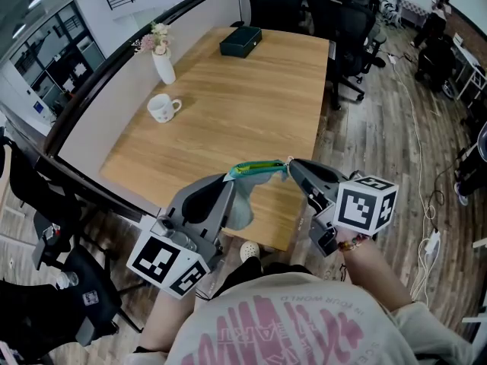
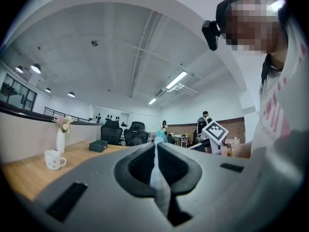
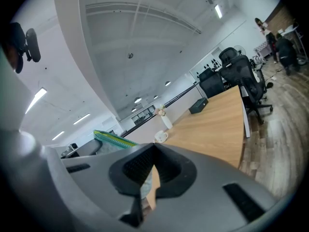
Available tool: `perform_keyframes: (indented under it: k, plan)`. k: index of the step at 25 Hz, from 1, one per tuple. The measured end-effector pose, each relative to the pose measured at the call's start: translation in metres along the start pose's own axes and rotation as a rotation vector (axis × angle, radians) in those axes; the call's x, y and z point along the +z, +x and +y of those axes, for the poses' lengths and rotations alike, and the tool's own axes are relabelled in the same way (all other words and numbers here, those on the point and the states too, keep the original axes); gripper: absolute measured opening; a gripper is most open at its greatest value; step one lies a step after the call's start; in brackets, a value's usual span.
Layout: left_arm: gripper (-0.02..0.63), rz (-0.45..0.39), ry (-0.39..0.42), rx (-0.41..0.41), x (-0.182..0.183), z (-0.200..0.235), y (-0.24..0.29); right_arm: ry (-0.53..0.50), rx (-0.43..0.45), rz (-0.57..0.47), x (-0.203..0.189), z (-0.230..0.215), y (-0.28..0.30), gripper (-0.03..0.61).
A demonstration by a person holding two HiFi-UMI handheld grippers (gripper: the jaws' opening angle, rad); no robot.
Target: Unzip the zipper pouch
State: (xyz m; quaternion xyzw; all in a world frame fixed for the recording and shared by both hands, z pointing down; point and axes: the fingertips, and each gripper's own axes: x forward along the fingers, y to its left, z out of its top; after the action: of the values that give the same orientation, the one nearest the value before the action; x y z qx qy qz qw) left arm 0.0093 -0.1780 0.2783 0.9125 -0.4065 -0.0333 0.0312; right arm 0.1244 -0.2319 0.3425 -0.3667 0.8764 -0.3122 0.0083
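A pale blue-grey zipper pouch [image 1: 242, 202] with a green zipper [image 1: 259, 166] hangs in the air over the near edge of the wooden table [image 1: 251, 105]. My left gripper [image 1: 227, 179] is shut on the pouch's left top corner; in the left gripper view the fabric [image 2: 157, 174] is pinched between the pads. At the zipper's right end my right gripper [image 1: 292, 163] is shut too. The right gripper view shows the green zipper [image 3: 115, 139] stretching off to the left and a little fabric [image 3: 148, 181] behind the closed jaws. Whether the pull tab itself is pinched is hidden.
A white mug [image 1: 162, 108], a white vase with flowers [image 1: 163, 65] and a dark box [image 1: 240, 40] stand on the far part of the table. Black office chairs [image 1: 346, 21] line its right side. A person [image 1: 437, 14] is far off at the back right.
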Motion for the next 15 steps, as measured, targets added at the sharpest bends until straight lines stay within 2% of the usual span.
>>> perform_keyframes:
  k: [15]
  plan:
    - [0.009,-0.023,0.0,-0.006,0.007,-0.014,-0.014,0.001,-0.029,-0.013,-0.006,0.002,-0.021,-0.005]
